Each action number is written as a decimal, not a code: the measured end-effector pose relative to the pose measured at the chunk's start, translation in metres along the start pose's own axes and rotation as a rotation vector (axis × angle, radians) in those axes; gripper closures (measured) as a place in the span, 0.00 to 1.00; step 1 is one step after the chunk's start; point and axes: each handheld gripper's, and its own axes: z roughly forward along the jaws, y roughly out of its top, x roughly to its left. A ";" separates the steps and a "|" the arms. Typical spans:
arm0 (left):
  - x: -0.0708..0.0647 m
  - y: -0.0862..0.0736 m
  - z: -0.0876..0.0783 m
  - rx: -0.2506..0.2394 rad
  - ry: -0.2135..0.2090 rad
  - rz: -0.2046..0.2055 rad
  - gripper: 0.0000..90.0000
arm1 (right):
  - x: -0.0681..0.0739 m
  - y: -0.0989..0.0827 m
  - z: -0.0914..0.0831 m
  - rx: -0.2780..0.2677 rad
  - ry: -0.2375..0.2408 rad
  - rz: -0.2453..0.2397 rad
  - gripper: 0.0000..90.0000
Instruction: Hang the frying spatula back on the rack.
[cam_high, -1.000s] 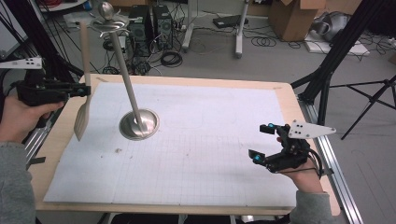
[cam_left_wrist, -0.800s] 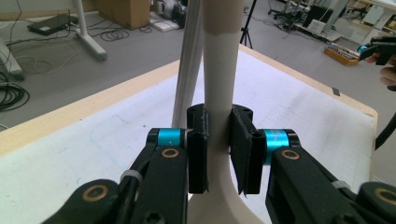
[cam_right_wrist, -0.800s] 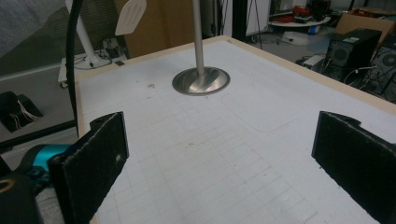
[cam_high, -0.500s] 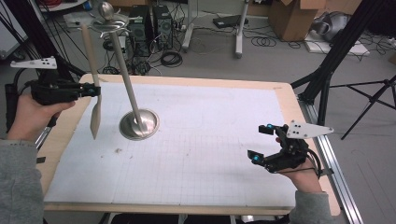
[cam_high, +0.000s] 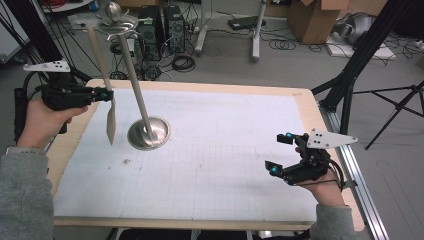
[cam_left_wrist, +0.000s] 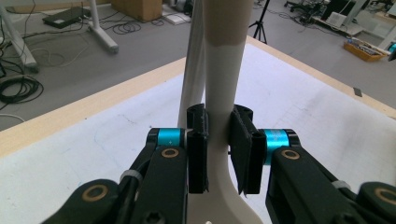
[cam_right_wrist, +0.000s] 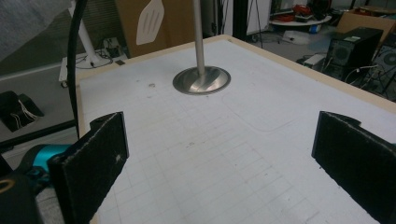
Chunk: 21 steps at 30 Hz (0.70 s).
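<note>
Clamping a pale spatula (cam_high: 106, 95) by its handle, the left gripper (cam_high: 102, 94) sits at the left of the high view, the tool hanging upright with its blade down, above the white gridded mat (cam_high: 215, 165) and just left of the metal stand (cam_high: 145, 131). Its own view shows both pads pressed on the spatula handle (cam_left_wrist: 219, 93). At lower right, the right gripper (cam_high: 280, 152) rests with jaws wide apart, holding nothing.

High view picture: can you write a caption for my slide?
Left gripper holds a pale spatula upright beside a metal stand; right gripper waits open.
</note>
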 end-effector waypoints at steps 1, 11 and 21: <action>0.000 0.000 0.000 0.001 0.003 0.003 0.85 | 0.000 0.000 0.000 0.000 0.000 0.000 0.03; 0.001 0.000 -0.002 -0.020 0.006 -0.006 0.79 | 0.000 0.000 0.001 0.007 0.003 0.003 0.03; -0.010 -0.004 -0.008 -0.054 -0.047 0.073 0.47 | 0.000 -0.001 0.001 0.004 0.001 0.002 0.03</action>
